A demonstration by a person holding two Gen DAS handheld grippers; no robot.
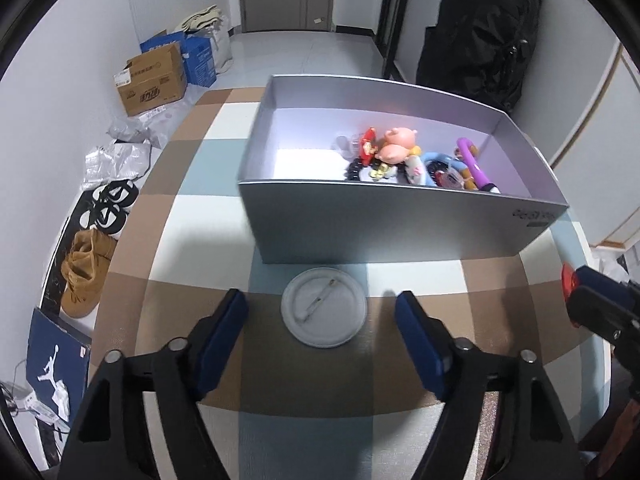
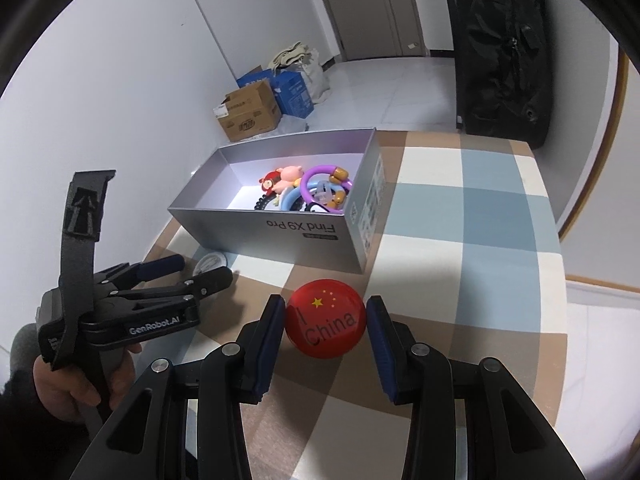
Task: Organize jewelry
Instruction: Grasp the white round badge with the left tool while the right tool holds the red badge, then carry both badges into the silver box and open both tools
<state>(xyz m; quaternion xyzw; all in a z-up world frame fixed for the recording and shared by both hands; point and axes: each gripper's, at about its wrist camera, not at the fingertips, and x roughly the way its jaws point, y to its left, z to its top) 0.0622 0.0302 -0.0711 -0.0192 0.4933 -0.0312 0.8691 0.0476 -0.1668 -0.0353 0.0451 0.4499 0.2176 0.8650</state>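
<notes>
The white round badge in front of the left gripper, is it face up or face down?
Face down. The white badge shows its plain back with the pin clasp across it, lying flat on the checked tablecloth.

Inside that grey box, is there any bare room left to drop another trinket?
Yes. The box has bare floor at its left end, bordered by its left wall. Its right end is crowded with trinkets piled together. Outside, the front strip of tablecloth holds a white badge and a red badge.
</notes>
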